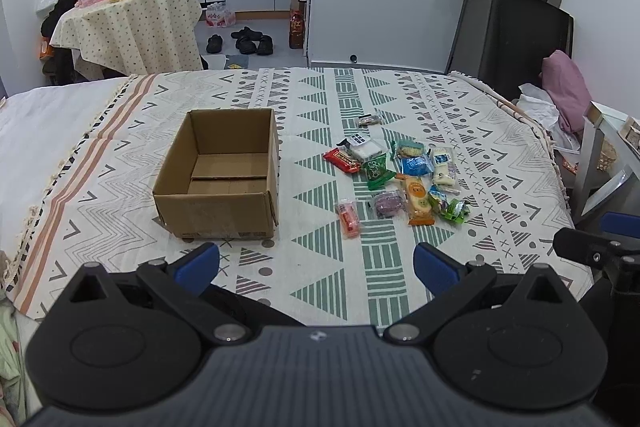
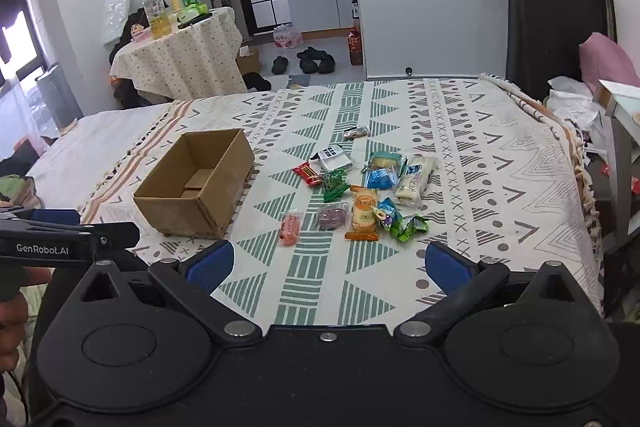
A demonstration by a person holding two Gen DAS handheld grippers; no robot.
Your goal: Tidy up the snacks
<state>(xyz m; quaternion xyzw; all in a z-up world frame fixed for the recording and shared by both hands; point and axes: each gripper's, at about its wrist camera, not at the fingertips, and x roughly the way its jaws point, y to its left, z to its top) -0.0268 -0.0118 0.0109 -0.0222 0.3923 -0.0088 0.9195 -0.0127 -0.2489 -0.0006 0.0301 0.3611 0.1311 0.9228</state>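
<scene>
An open, empty cardboard box (image 1: pixel 224 183) sits on the patterned bedspread (image 1: pixel 320 99); it also shows in the right wrist view (image 2: pixel 196 183). To its right lies a loose pile of several wrapped snacks (image 1: pixel 400 175), also seen in the right wrist view (image 2: pixel 360 187). A pink packet (image 1: pixel 347 219) and an orange packet (image 1: pixel 418 201) lie nearest me. A small dark packet (image 1: pixel 370 119) lies apart at the far side. My left gripper (image 1: pixel 316 267) is open and empty, short of the box and snacks. My right gripper (image 2: pixel 328 263) is open and empty, just short of the pile.
The bed's far edge meets the floor with shoes (image 1: pixel 248 41) and a bottle (image 1: pixel 297 29). A cloth-covered side table (image 1: pixel 132 19) with bottles stands far left. A dark panel (image 1: pixel 520 35), pink cloth (image 1: pixel 568 87) and a white shelf (image 1: pixel 604 155) flank the right edge.
</scene>
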